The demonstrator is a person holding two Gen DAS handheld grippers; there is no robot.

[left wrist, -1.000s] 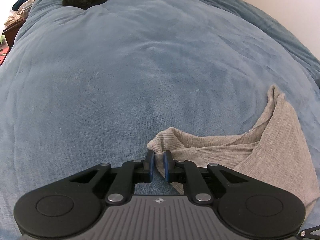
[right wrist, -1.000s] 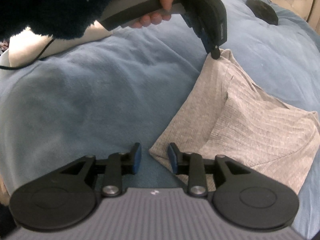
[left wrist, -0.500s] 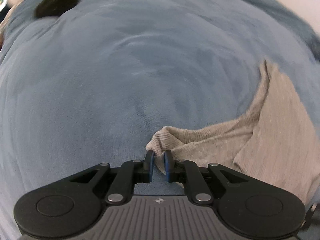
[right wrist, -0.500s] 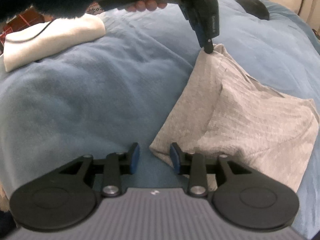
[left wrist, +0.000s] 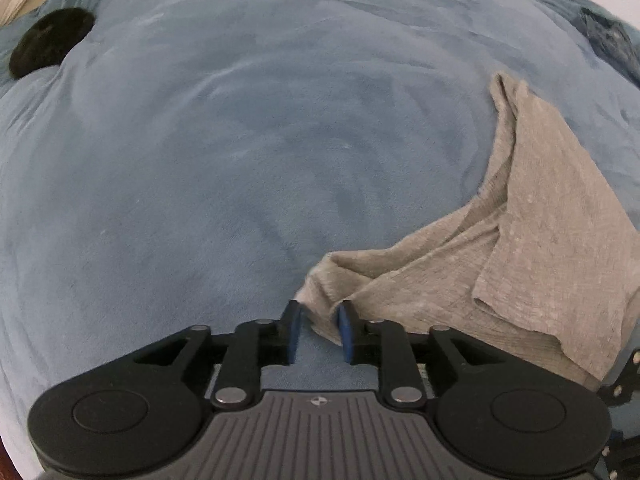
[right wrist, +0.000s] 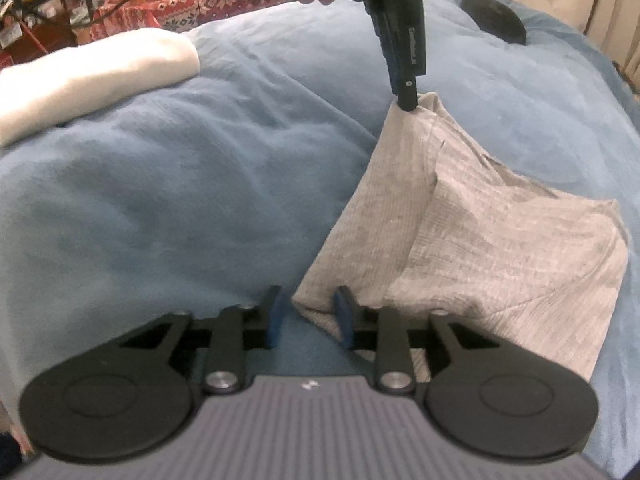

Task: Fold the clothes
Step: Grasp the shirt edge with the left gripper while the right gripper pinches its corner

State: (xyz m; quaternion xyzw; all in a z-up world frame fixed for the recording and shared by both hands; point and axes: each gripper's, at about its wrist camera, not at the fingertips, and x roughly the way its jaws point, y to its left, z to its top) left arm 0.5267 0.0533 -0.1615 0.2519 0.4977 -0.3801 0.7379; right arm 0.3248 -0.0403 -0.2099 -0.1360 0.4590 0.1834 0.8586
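1. Grey ribbed knit garment (right wrist: 472,240) lying on the plush blue bed cover (left wrist: 240,160), partly folded: one doubled panel laid over the lower layer, edges uneven, creases along the fold.
2. Left gripper (left wrist: 318,330): jaws spread, one corner of the garment sitting loose between them, not pinched. In the right wrist view, seen from the side at the far corner (right wrist: 406,100), tip touching the cloth.
3. Right gripper (right wrist: 310,316): jaws spread around the near corner, cloth against the right-hand pad, no clamp.
4. Judged status: at least one fold down, roughly mid-task. Remaining: further fold(s), squaring of edges, flattening.
5. Also noted: white folded cloth (right wrist: 92,76) well apart on the bed; round black object (left wrist: 50,46) on the far cover.
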